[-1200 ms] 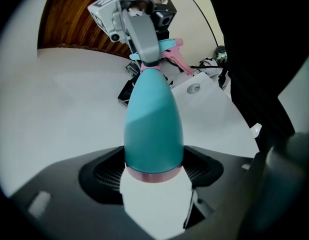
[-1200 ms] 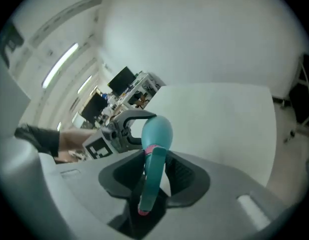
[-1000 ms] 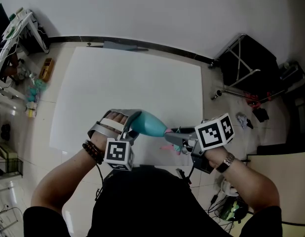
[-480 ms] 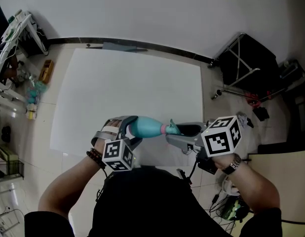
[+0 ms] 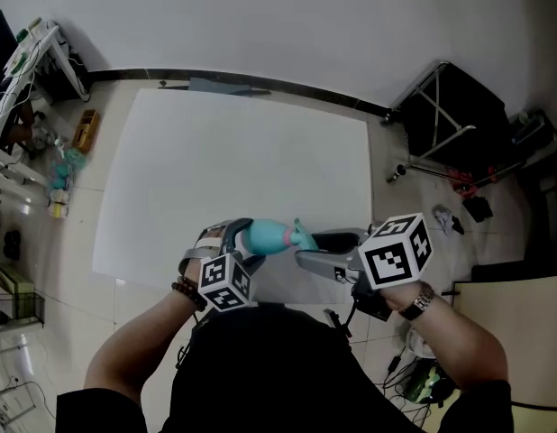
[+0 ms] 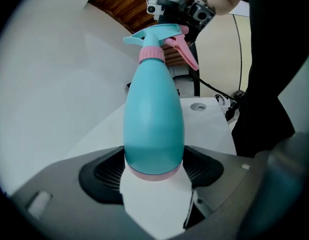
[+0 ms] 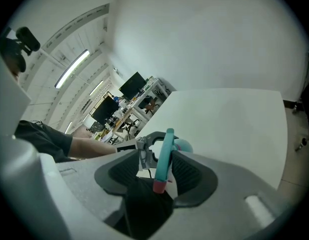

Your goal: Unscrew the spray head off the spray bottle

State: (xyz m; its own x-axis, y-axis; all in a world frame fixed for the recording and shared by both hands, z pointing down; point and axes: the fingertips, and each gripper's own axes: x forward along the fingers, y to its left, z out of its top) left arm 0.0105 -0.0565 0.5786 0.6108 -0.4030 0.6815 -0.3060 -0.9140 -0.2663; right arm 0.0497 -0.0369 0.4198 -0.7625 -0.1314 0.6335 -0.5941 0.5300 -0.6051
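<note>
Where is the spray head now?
The spray head is low-centre in the head view, on the teal bottle in the left gripper, between the jaws of the right gripper, which have just been opening.

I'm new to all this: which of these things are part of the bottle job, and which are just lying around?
In the job: spray bottle, clamped in the left hand-held gripper; spray head, between the right hand-held gripper's jaws, which have just been opening.
Lying about: black folding stand, floor clutter.
</note>
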